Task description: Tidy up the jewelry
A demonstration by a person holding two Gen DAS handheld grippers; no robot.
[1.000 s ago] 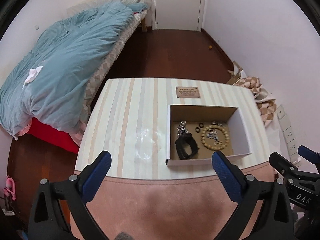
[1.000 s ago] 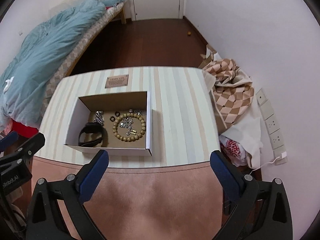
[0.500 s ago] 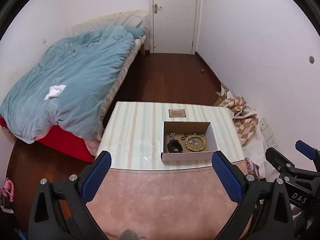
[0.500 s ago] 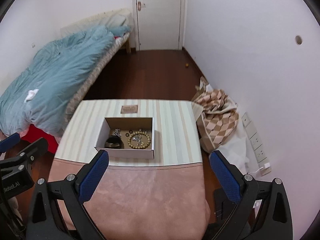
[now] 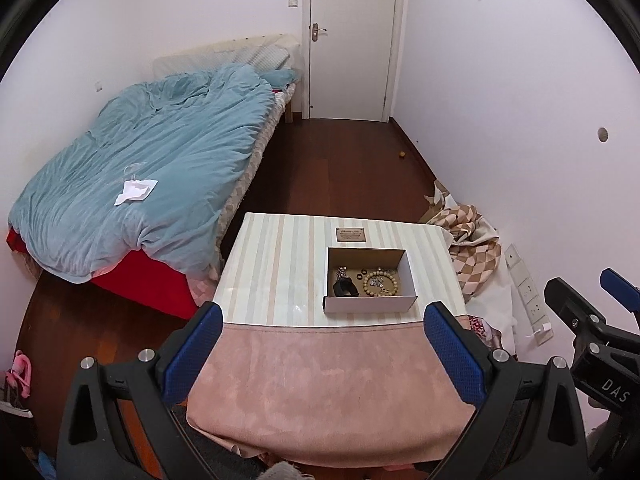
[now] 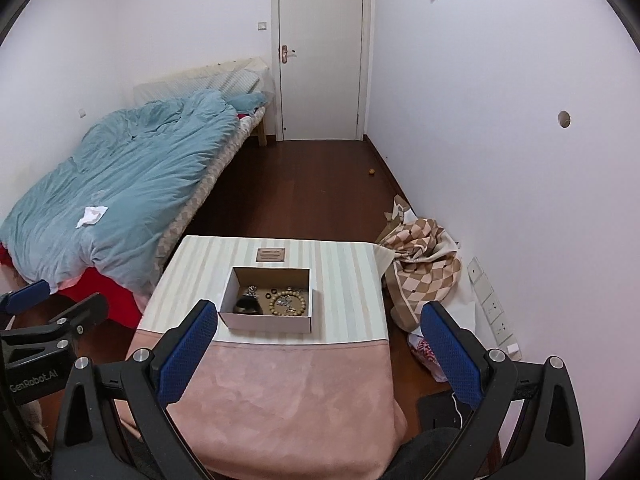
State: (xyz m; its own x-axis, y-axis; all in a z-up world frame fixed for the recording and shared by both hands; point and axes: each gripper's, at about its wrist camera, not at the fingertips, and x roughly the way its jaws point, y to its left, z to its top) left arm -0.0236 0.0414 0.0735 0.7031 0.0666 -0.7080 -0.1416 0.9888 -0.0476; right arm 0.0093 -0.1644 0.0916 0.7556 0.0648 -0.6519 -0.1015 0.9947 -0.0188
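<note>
An open cardboard box (image 5: 410,270) (image 6: 308,294) stands on the striped part of a small table (image 5: 276,264) (image 6: 344,280). Inside lie a wooden bead bracelet (image 5: 380,282) (image 6: 288,303), a black band (image 5: 345,288) (image 6: 246,305), small dark rings (image 5: 361,274) and silvery pieces (image 5: 342,271). My left gripper (image 5: 322,354) and right gripper (image 6: 320,350) hang well back from the table over its pink cloth (image 5: 320,380) (image 6: 288,392), both open and empty.
A brown card (image 5: 351,234) (image 6: 271,255) lies behind the box. A bed with a blue quilt (image 5: 152,172) fills the left. A checked cloth heap (image 5: 472,248) (image 6: 424,264) and wall sockets (image 5: 528,292) are on the right. A shut door (image 6: 320,52) is at the far end.
Both grippers have pulled up and far back from the table, so the box looks much smaller and the whole room shows. Both stayed open and empty.
</note>
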